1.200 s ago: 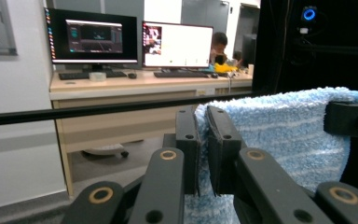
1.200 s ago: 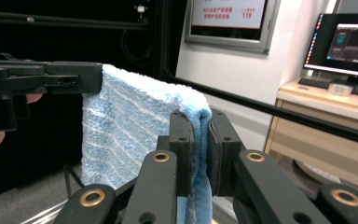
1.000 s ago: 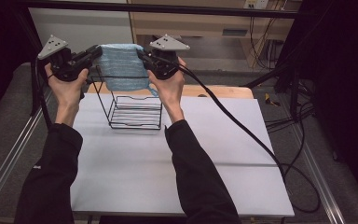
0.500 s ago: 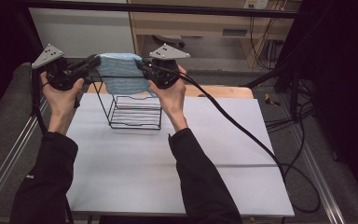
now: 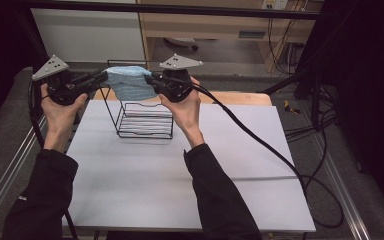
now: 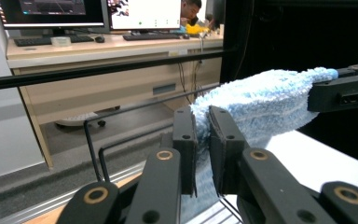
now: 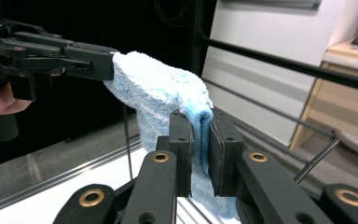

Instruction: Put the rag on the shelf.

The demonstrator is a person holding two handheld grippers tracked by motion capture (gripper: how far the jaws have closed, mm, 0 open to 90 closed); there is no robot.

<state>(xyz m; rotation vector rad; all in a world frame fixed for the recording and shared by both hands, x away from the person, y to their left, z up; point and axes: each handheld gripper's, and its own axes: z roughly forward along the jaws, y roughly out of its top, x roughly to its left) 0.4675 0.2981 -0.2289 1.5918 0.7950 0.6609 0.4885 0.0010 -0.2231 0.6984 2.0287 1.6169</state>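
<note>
So the cloth [image 5: 127, 82] is pinched at each end by the left claw [image 5: 101, 79] and right claw [image 5: 150, 80], stretched over the rack [image 5: 145, 120], not yet draped on it.

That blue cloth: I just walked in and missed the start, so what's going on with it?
A person holds the blue cloth stretched between two tools: the left hand-held gripper pinches one end, the right hand-held gripper the other. The cloth hangs in the air over the top of a black wire rack standing on the white table.
</note>
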